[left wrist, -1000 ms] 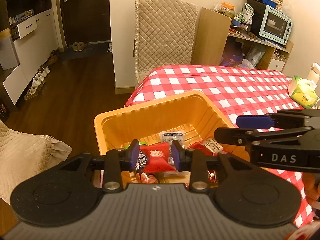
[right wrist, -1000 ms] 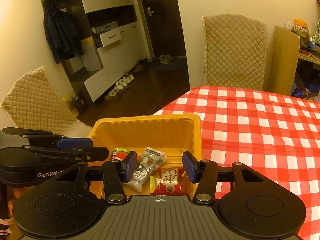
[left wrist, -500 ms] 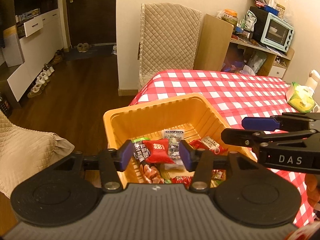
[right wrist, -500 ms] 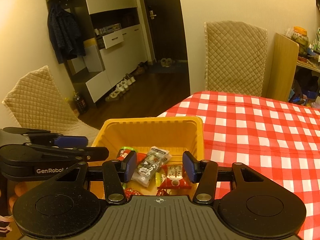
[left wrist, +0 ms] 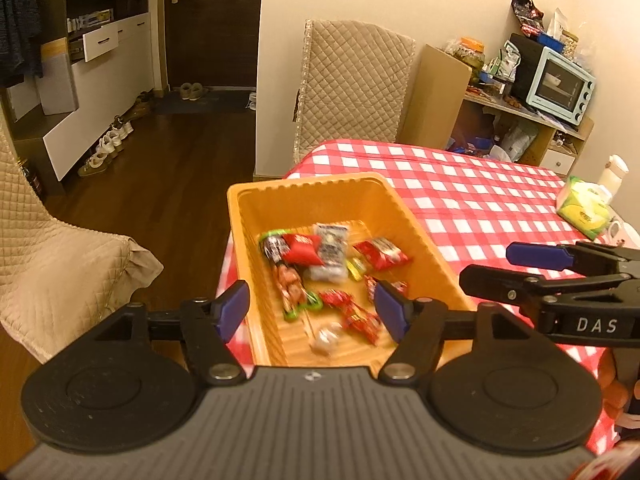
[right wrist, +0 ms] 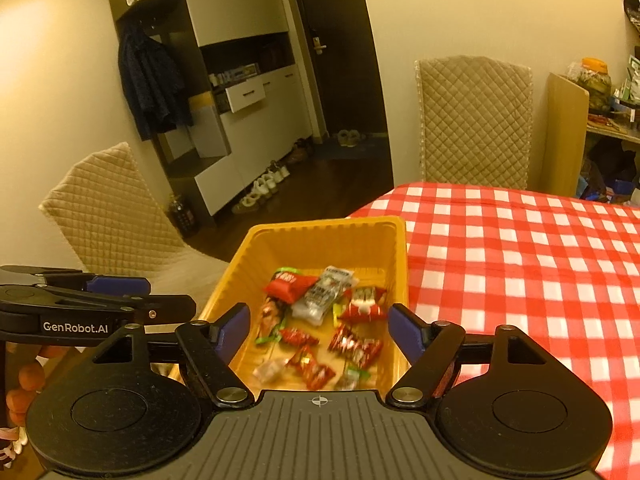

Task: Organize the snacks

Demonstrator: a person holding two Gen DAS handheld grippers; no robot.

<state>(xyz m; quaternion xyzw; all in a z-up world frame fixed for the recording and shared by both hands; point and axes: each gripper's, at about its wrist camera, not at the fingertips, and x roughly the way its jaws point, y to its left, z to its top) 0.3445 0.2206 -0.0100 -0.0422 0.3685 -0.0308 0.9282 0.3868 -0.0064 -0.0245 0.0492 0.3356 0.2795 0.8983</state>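
Note:
An orange plastic bin [left wrist: 304, 208] stands at the near left corner of the table and holds several snack packets, among them a red packet [left wrist: 301, 249], a silver packet [left wrist: 330, 252] and another red one [left wrist: 380, 255]. My left gripper [left wrist: 312, 310] hangs above the bin's near end, its jaws opening with nothing between them. My right gripper [right wrist: 319, 330] hovers over the same bin [right wrist: 328, 240], its jaws also opening and empty, with the red packet [right wrist: 286, 282] and silver packet [right wrist: 324, 292] lying below. Each gripper shows in the other's view: right gripper [left wrist: 492, 266], left gripper [right wrist: 164, 294].
A red-and-white checked cloth [left wrist: 480, 200] covers the table. A green tissue pack [left wrist: 582, 212] and a white bottle [left wrist: 612, 172] sit at its far right. Quilted chairs stand behind the table [left wrist: 356, 88] and at the left [left wrist: 52, 256]. A shelf holds a toaster oven [left wrist: 558, 86].
The left gripper let go of the red packet, which now lies in the bin. Both grippers drew back and up from the bin, and their jaws widened.

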